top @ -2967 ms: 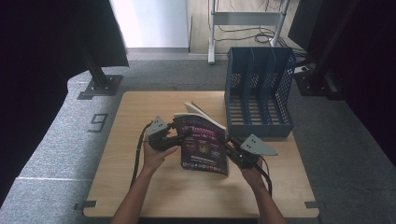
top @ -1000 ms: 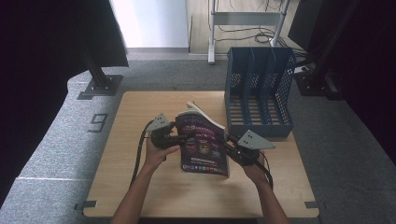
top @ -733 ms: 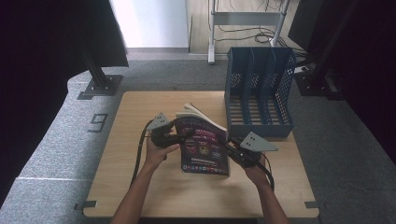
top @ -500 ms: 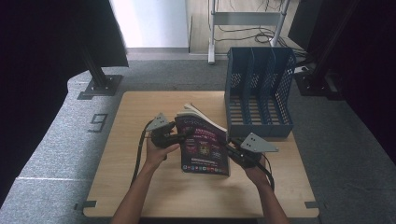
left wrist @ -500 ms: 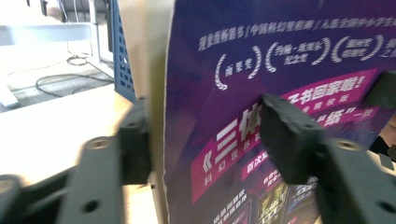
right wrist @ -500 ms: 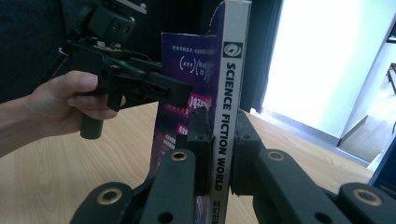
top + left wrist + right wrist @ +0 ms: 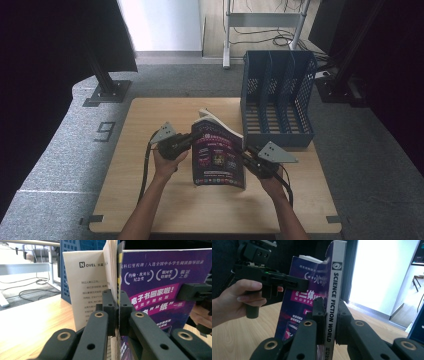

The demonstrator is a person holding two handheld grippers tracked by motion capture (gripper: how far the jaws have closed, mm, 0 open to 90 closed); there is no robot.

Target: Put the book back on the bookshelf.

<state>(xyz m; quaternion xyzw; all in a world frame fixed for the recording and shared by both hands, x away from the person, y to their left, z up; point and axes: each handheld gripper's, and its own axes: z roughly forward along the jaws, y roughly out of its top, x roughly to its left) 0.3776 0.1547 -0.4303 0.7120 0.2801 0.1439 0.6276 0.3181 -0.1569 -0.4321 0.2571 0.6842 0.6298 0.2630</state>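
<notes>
**Book held upright between two grippers, rack at one o'clock**

On the table (image 7: pixel 150 200) the largest thing is the blue file rack (image 7: pixel 277 97), standing at the far right with its open slots facing the person. The book (image 7: pixel 217 157) stands on its lower edge near the table's middle, purple cover toward the person, long axis roughly vertical and leaning a little. From the book, the rack lies at about one o'clock, near but apart.

The left gripper (image 7: pixel 186 142) comes in from nine o'clock and is clamped on the book's page-side edge; its jaws have just been closing, and in the left gripper view the pads pinch the cover with some pages, while a loose white leaf splays to the left. The right gripper (image 7: pixel 246 155) comes from three o'clock and is clenched on the spine. It is the nearer of the two to the rack, so I judge that any move into a slot would be led from that side, with the book's long axis kept upright to match the slots.

The high view gives the layout of book and rack. The left gripper view (image 7: pixel 117 315) shows the fanned pages and the rack's blue mesh just behind the book. The right gripper view (image 7: pixel 329 317) shows the spine lettering squarely between the pads, and the other hand (image 7: pixel 237 298) gripping its handle beyond the cover.
</notes>
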